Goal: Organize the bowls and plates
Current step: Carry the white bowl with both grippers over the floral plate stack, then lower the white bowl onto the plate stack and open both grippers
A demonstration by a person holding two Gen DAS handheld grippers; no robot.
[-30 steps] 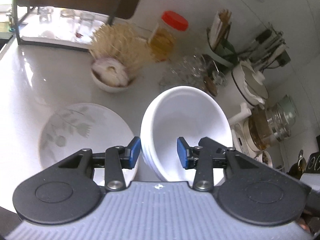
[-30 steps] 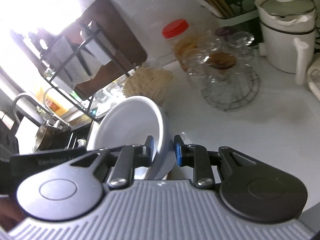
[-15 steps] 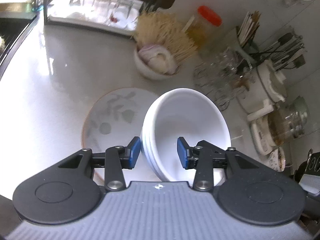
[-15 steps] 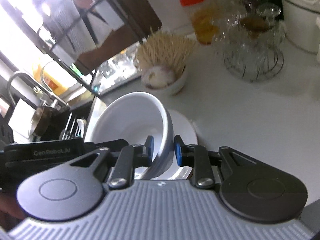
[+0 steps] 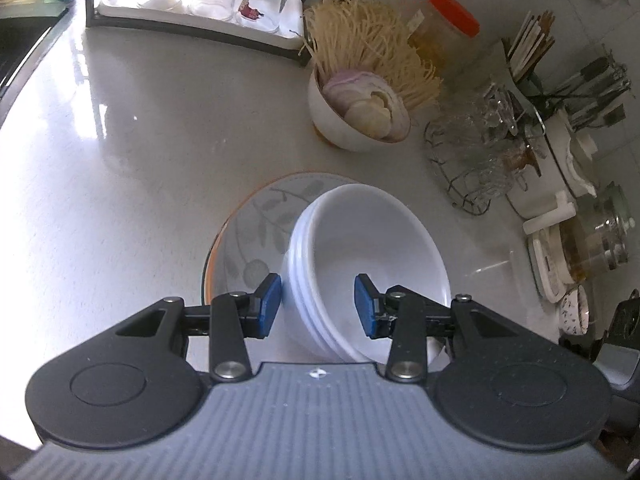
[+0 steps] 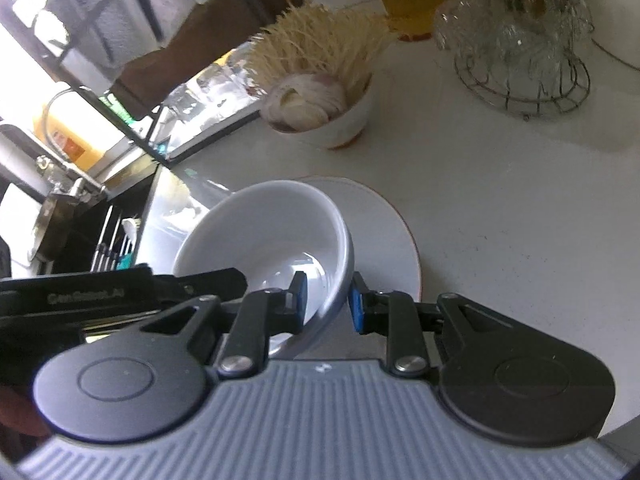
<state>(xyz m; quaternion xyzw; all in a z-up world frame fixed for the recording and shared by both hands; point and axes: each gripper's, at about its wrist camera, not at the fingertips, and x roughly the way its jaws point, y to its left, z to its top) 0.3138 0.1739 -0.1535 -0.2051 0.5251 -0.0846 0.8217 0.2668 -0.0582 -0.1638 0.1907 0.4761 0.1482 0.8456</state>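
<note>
Stacked bowls (image 5: 372, 252) over plate (image 5: 256, 224), food bowl (image 5: 356, 116) behind, on counter (image 5: 140, 128).

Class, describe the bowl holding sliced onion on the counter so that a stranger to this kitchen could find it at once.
Start at the glass-drying rack along the back of the white counter and look just to its right. There stands a small white bowl, on its own beyond the leaf-patterned plate. Unlike the empty white bowls held over that plate, it is full: purple-edged onion slices in front, pale dry noodles fanning out behind.

Stacked white bowls (image 5: 372, 256) tilt over a leaf-patterned plate (image 5: 256, 220).
</note>
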